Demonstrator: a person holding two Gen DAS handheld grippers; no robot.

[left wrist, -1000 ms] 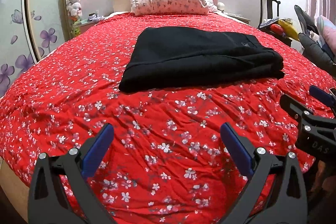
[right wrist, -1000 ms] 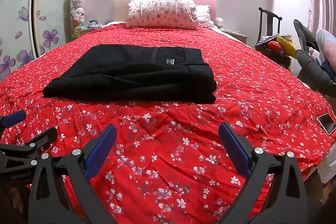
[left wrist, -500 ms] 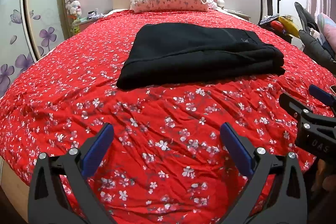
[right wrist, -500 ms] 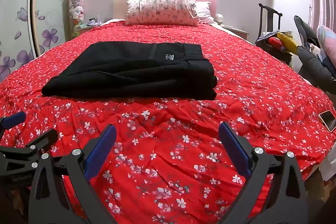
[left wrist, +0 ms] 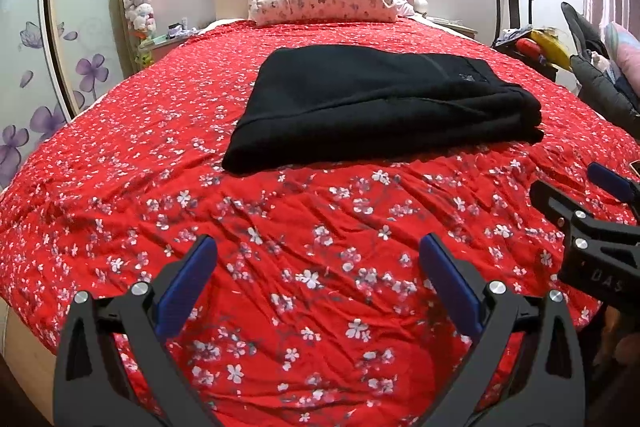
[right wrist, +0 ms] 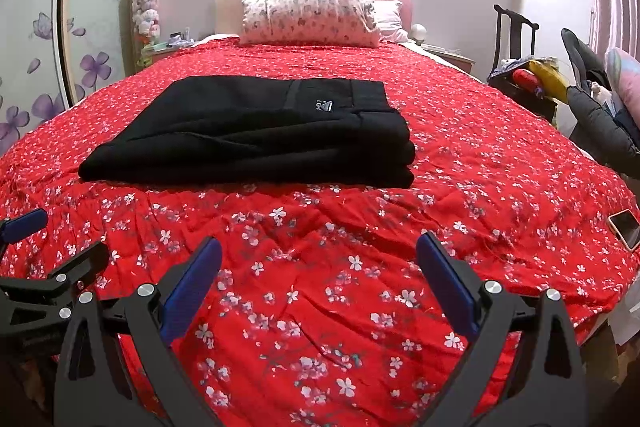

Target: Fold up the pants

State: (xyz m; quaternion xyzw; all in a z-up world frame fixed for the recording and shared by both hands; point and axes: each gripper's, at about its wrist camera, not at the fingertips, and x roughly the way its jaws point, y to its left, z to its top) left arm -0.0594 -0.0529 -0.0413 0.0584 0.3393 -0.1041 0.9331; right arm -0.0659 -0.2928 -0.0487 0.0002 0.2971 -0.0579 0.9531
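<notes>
Black pants [left wrist: 376, 103] lie folded in a flat stack on the red flowered bedspread [left wrist: 280, 227], in the middle of the bed; they also show in the right wrist view [right wrist: 256, 135], with a small white label on top. My left gripper [left wrist: 318, 259] is open and empty, held above the bedspread short of the pants. My right gripper [right wrist: 318, 259] is open and empty too, level with the left one. Each gripper shows at the edge of the other's view.
A flowered pillow [right wrist: 308, 15] leans on the headboard. A phone [right wrist: 624, 227] lies at the bed's right edge. A chair with clothes and a dark jacket [right wrist: 596, 115] stand to the right. A wardrobe with purple flowers [left wrist: 24, 67] is on the left.
Both grippers have drawn slightly back and tilted down, so the pants sit a little higher in both views. The pants have not moved. Both grippers stay open.
</notes>
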